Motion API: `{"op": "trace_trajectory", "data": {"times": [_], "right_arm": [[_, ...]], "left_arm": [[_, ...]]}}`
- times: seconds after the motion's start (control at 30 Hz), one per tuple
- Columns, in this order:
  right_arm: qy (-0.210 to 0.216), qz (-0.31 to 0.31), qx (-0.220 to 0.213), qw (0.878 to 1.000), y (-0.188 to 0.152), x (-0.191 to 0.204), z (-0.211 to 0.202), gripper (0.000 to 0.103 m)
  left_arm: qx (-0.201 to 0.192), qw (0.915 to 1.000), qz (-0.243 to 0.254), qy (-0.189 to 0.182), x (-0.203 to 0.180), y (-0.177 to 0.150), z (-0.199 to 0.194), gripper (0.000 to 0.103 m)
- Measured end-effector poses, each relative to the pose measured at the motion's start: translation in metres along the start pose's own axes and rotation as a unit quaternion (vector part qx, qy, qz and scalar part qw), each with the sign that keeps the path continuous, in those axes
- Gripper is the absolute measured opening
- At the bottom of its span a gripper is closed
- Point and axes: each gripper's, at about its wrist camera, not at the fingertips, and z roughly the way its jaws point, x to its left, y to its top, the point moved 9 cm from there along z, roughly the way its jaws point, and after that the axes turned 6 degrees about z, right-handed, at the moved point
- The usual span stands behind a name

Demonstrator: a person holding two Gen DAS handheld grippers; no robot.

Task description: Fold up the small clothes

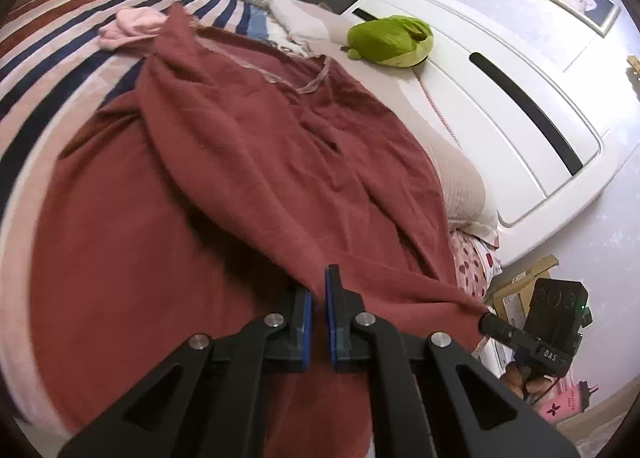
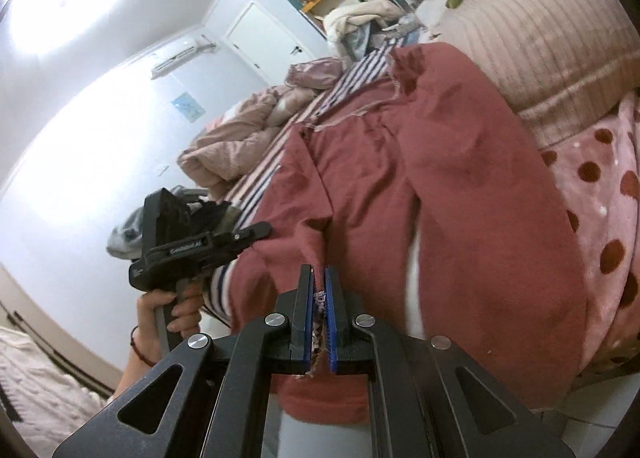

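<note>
A dark red garment (image 1: 248, 162) lies spread on the striped bed, neckline at the far end, one side folded over the middle. My left gripper (image 1: 319, 290) is shut on a fold of its near hem and lifts the cloth. My right gripper (image 2: 319, 290) is shut on another edge of the same red garment (image 2: 460, 198), with cloth pinched between the blue pads (image 2: 330, 318). In the left wrist view the right gripper (image 1: 486, 320) holds the hem corner at the lower right. In the right wrist view the left gripper (image 2: 256, 232) shows at the left.
A pink garment (image 1: 132, 24) lies on the striped bedsheet (image 1: 60, 58) beyond the red one. A green plush toy (image 1: 390, 42) sits by the white headboard (image 1: 500, 98). A beige pillow (image 2: 540, 38) and a polka-dot blanket (image 2: 600, 198) lie beside the garment. A crumpled duvet (image 2: 240, 138) sits further along.
</note>
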Motion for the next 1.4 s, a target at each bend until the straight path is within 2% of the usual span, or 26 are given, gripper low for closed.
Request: {"op": "trace_trajectory", "data": {"times": [0.07,0.1,0.13,0.2,0.23,0.3,0.33,0.37,0.43,0.5,0.57,0.6,0.63,0.7,0.73,0.83,0.97,1.13,1.23,1.3,1.33,1.4], "right_arm": [[-0.023,-0.003,0.024,0.999,-0.008,-0.008,0.011,0.000],[-0.043,-0.002,0.038,0.998,-0.014,-0.014,0.017,0.000],[-0.068,-0.003,0.048,0.997,-0.020,-0.021,0.021,0.000],[-0.121,-0.016,0.074,0.990,-0.034,-0.033,0.030,0.002],[-0.139,-0.020,0.078,0.987,-0.037,-0.036,0.031,0.003],[-0.149,-0.014,0.067,0.986,-0.037,-0.040,0.024,0.004],[-0.144,-0.006,0.055,0.988,-0.033,-0.041,0.017,0.009],[-0.141,0.001,0.038,0.989,-0.029,-0.042,0.008,0.023],[-0.170,-0.005,0.005,0.985,-0.021,-0.051,-0.014,0.037],[-0.232,-0.030,-0.021,0.972,-0.015,-0.064,-0.033,0.040],[-0.300,-0.055,-0.043,0.951,-0.011,-0.080,-0.047,0.054],[-0.328,-0.065,-0.052,0.941,-0.011,-0.087,-0.052,0.059],[-0.341,-0.071,-0.050,0.936,-0.012,-0.093,-0.052,0.060],[-0.333,-0.081,-0.033,0.939,-0.018,-0.100,-0.041,0.060],[-0.330,-0.084,-0.029,0.940,-0.019,-0.102,-0.037,0.061],[-0.334,-0.105,-0.037,0.936,-0.015,-0.102,-0.029,0.065],[-0.361,-0.150,-0.031,0.920,-0.015,-0.094,-0.020,0.058],[-0.365,-0.172,-0.058,0.913,-0.016,-0.089,-0.026,0.058],[-0.333,-0.164,-0.099,0.923,-0.006,-0.076,-0.037,0.058],[-0.308,-0.152,-0.104,0.933,0.001,-0.071,-0.038,0.058],[-0.307,-0.148,-0.095,0.935,0.003,-0.074,-0.033,0.058],[-0.303,-0.142,-0.083,0.939,0.007,-0.081,-0.022,0.058]], "left_arm": [[0.013,0.9997,-0.001,0.023,0.011,-0.008,0.001,0.025],[0.023,0.9992,-0.002,0.032,0.016,-0.013,0.003,0.041],[0.028,0.9989,-0.006,0.036,0.020,-0.018,0.004,0.047],[0.028,0.9991,-0.009,0.030,0.022,-0.027,0.002,0.050],[0.024,0.9993,-0.006,0.029,0.022,-0.030,-0.001,0.054],[0.008,0.9993,0.011,0.036,0.019,-0.030,-0.014,0.060],[-0.003,0.9987,0.025,0.043,0.017,-0.028,-0.023,0.060],[-0.014,0.9978,0.038,0.052,0.016,-0.025,-0.032,0.061],[-0.037,0.9943,0.062,0.078,0.012,-0.018,-0.050,0.068],[-0.066,0.9858,0.091,0.124,0.010,-0.011,-0.074,0.068],[-0.086,0.9755,0.115,0.166,0.007,-0.006,-0.089,0.068],[-0.092,0.9712,0.124,0.181,0.007,-0.005,-0.094,0.071],[-0.094,0.9671,0.132,0.196,0.006,-0.004,-0.099,0.079],[-0.099,0.9594,0.137,0.226,0.006,-0.004,-0.106,0.087],[-0.101,0.9582,0.139,0.228,0.006,-0.004,-0.108,0.088],[-0.101,0.9619,0.136,0.214,0.004,-0.006,-0.111,0.091],[-0.100,0.9654,0.127,0.204,-0.001,-0.008,-0.109,0.091],[-0.114,0.9619,0.141,0.205,-0.011,-0.005,-0.110,0.091],[-0.132,0.9526,0.162,0.221,-0.018,-0.002,-0.114,0.091],[-0.135,0.9458,0.175,0.238,-0.019,-0.002,-0.112,0.091],[-0.135,0.9445,0.179,0.240,-0.020,-0.002,-0.111,0.091],[-0.133,0.9478,0.182,0.225,-0.024,-0.004,-0.107,0.091]]}}
